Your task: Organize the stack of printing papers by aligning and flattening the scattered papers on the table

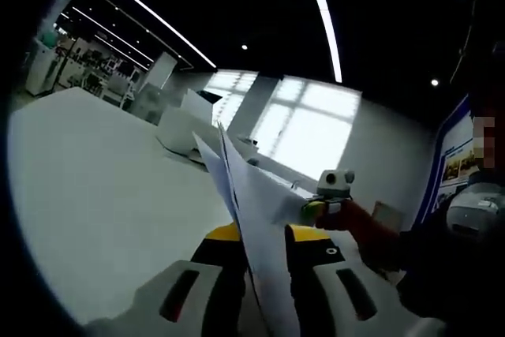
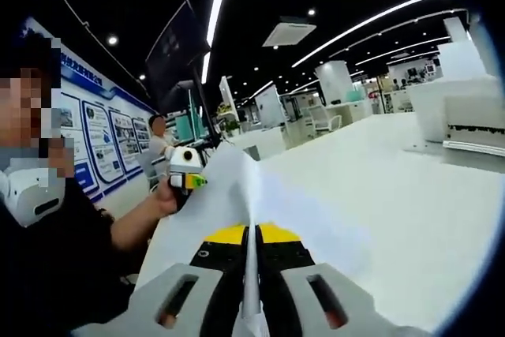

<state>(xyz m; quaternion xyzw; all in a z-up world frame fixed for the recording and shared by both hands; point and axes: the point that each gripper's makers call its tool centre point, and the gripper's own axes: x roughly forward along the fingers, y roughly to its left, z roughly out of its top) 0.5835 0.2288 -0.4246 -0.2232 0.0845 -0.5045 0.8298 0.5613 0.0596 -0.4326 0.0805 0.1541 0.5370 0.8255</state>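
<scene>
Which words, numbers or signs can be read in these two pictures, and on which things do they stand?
No text can be read.
Wall posters, also seen at: printing too small and blurred to read.
Papers: blank on the visible sides.
White table: no marking.

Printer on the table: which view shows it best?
Right gripper view: the printer sits at the right edge, front slot visible past the paper. The left gripper view has a pale boxy shape behind the sheets; I cannot confirm that it is the printer.
</scene>
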